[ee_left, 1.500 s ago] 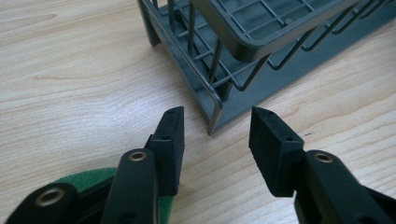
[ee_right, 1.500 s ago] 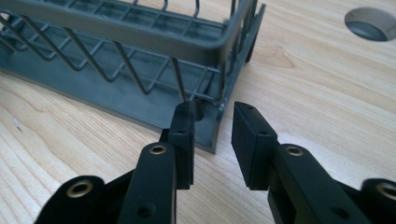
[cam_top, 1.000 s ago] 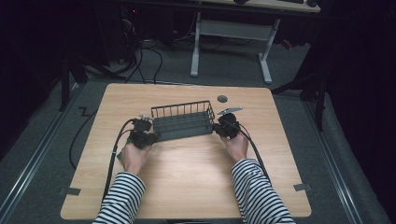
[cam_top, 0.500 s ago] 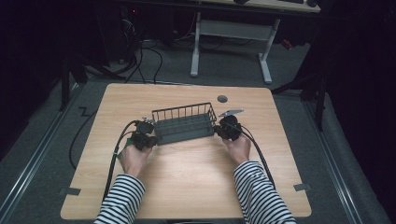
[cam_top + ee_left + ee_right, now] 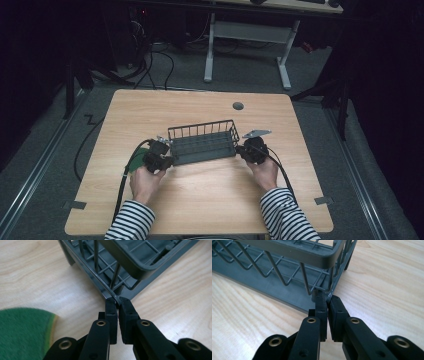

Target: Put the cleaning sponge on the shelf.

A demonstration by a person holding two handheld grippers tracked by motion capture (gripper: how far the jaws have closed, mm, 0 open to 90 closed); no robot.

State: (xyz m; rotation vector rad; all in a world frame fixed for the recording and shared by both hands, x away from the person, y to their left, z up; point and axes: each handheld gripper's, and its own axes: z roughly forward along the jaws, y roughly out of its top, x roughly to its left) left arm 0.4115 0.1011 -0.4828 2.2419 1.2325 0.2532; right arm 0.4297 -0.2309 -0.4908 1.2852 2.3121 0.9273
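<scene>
Grey wire rack (image 5: 202, 142) stands near the middle of the light wooden desk (image 5: 200, 205), with bare wood on every side and all four desk edges well apart from it. In the high view the left tongs (image 5: 167, 161) meet its left end and the right tongs (image 5: 241, 151) its right end. From the left gripper view, the left tongs (image 5: 117, 301) are pinched tight on a thin wire at the rack's (image 5: 130, 262) bottom corner, and a green sponge (image 5: 23, 333) lies beside them. From the right gripper view, the right tongs (image 5: 327, 298) are clamped on the rack's (image 5: 294, 251) corner wire.
</scene>
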